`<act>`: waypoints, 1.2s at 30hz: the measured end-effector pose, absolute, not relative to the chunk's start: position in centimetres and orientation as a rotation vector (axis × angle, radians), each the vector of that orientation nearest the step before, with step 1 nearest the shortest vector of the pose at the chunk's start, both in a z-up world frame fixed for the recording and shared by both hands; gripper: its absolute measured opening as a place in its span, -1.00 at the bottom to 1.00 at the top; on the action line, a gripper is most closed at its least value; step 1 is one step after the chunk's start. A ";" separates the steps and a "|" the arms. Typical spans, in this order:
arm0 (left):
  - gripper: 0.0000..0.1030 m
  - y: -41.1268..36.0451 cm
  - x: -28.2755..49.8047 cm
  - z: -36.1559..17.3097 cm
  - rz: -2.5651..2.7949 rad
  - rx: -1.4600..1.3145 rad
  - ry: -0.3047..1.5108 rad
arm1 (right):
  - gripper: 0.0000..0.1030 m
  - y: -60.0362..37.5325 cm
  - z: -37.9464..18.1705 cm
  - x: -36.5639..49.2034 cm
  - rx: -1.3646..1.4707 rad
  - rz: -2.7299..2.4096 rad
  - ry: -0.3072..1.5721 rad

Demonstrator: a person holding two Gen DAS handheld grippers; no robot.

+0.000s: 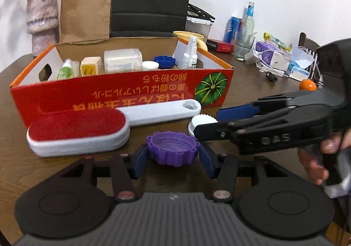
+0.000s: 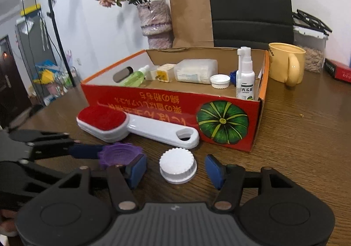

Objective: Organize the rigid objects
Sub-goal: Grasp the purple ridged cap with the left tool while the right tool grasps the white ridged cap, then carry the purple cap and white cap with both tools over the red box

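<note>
Left wrist view: the left gripper (image 1: 173, 156) is clenched on the ribbed purple plastic cap (image 1: 173, 149), one blue pad against each side, so the cap sits open side up just above the brown wooden table (image 1: 65, 171). Beyond it, the white lint brush with a red pad (image 1: 87, 129) lies along the near wall of the red cardboard box (image 1: 122, 94), which already holds bottles and caps, so it is judged the collection point. The right gripper (image 1: 207, 122) reaches in from the right around the white ribbed cap (image 1: 200, 123).

Right wrist view: the right gripper (image 2: 175, 168) is released, its jaws spread wide on either side of the white ribbed cap (image 2: 177, 166) without touching it. The cap rests on the table, near the box's front.
</note>
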State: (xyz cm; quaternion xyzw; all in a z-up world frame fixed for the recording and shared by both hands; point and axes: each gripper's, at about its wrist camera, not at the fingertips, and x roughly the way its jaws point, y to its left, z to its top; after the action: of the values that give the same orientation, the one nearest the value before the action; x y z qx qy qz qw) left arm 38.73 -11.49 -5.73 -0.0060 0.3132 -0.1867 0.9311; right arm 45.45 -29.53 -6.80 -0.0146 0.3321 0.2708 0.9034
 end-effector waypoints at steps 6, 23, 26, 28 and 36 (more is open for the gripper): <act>0.00 -10.1 37.3 -5.1 -0.346 -0.007 0.627 | -0.17 -28.3 -6.9 45.3 -0.073 0.527 0.680; 0.00 -4.6 28.2 0.3 -0.258 -0.033 0.472 | -0.31 -28.2 -0.9 30.8 -0.086 0.294 0.484; 0.00 -3.5 25.8 1.4 -0.271 -0.050 0.450 | -0.31 -28.7 0.4 26.4 -0.055 0.257 0.432; 0.00 -2.7 24.2 2.0 -0.270 -0.062 0.440 | -0.31 -28.8 1.3 23.6 -0.039 0.238 0.394; 0.00 -0.3 17.2 3.3 -0.227 -0.094 0.363 | -0.31 -28.4 3.3 15.5 -0.064 0.167 0.303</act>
State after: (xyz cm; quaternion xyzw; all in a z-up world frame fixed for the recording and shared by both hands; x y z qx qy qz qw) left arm 17.21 -0.32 3.34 -0.0466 0.1802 -0.1127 0.9760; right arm 15.47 -28.37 3.25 -0.0319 0.1508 0.0829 0.9846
